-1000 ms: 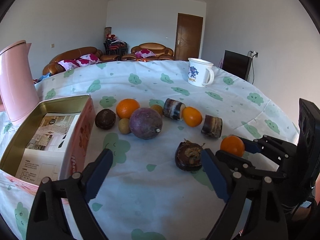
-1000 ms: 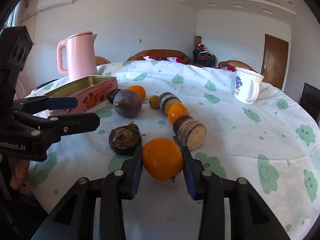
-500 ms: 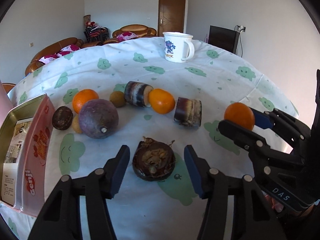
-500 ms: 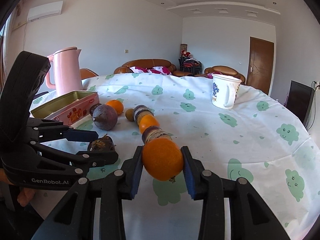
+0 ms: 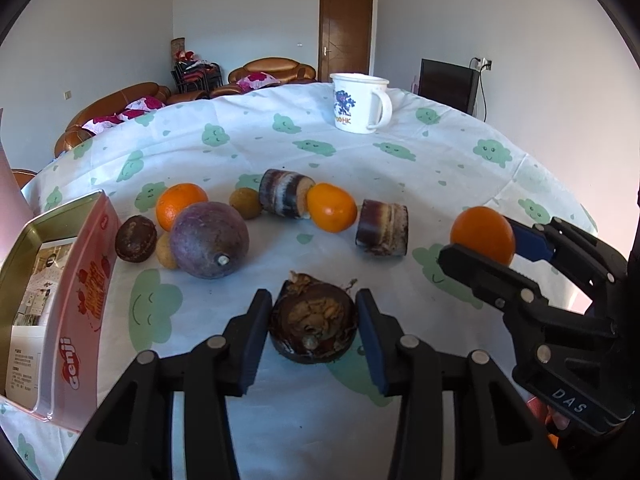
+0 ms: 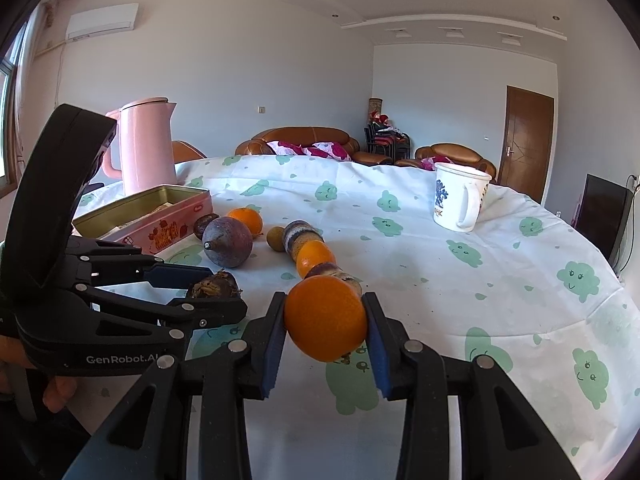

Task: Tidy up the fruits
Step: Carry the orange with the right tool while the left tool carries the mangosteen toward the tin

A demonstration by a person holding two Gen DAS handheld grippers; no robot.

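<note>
The left gripper (image 5: 314, 334), wide a second ago, is closing around the husk fruit (image 5: 313, 330); the right gripper (image 6: 325, 334) pinches an orange (image 6: 325, 318).

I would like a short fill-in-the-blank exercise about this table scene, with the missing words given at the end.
1. The right gripper holds an ____ between its pads.
2. The left gripper is closing around a dark brown fruit that lies on the ____.
3. The open tin box has pink sides and bears the word ____.
4. The white mug stands ____ on the far side of the table.

Missing words: orange; tablecloth; Genji; upright
</note>
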